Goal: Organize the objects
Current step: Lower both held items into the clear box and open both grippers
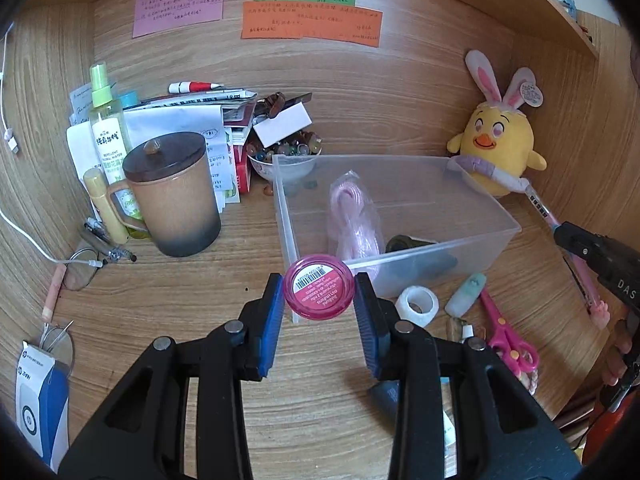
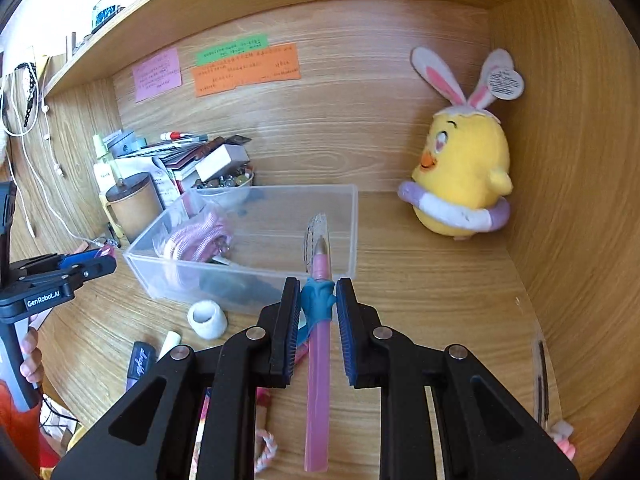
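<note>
Wood-grain desk (image 1: 320, 400) set in an alcove with matching back and side walls.

Item, held: pink round jar (image 1: 319, 293), labelled underside toward the camera, clamped between the blue pads of the left tool (image 1: 319, 300), raised in front of the near corner of the clear plastic bin (image 1: 496, 240).

Item, held: pink pen (image 2: 318, 380) with a clear cap and a teal rubber sleeve, gripped at the sleeve by the right tool (image 2: 318, 300); its tip points toward the bin's near rim, and its lower end is cut off by the tool body.

Bin contents: a bagged coil of pink cord (image 1: 352, 216) and a dark object at the near wall, too blurred through the plastic to name.

On the desk beside the bin: white tape roll (image 1: 417, 305), pink scissors (image 1: 508, 336), partly hidden behind the left tool.

Further out: brown lidded mug (image 1: 176, 196), spray bottle (image 1: 106, 124), a stack of papers, a bowl of beads (image 1: 286, 152) half covered by a white card.

Right corner: yellow chick plush (image 2: 460, 176) with rabbit ears.

Back wall: pink, green and orange notes, handwriting illegible.
</note>
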Tool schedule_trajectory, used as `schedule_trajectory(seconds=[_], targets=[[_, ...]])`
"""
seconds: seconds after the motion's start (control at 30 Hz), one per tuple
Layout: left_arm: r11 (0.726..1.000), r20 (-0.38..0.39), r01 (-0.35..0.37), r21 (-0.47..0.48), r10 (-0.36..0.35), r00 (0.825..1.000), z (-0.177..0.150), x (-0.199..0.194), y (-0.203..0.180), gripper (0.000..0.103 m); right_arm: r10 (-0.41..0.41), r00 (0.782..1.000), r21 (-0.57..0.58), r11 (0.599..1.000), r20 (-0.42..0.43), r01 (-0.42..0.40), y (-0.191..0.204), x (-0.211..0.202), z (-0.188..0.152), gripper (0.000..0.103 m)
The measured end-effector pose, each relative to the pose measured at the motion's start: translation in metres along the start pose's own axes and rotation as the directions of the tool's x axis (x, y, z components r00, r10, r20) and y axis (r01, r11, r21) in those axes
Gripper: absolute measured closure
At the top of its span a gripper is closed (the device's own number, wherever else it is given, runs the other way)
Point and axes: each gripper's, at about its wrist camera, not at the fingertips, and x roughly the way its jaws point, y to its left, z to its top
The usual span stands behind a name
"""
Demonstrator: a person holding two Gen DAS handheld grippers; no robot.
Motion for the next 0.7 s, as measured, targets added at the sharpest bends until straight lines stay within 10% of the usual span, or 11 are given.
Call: schedule_trajectory(seconds=[0.7], targets=[[0.999, -0.092, 0.022, 0.047, -0.018, 0.996, 0.036, 0.057, -0.008, 0.068, 0.088, 0.971, -0.048, 0.994, -0.224, -0.101, 0.008, 0.114, 0.051, 0.086]])
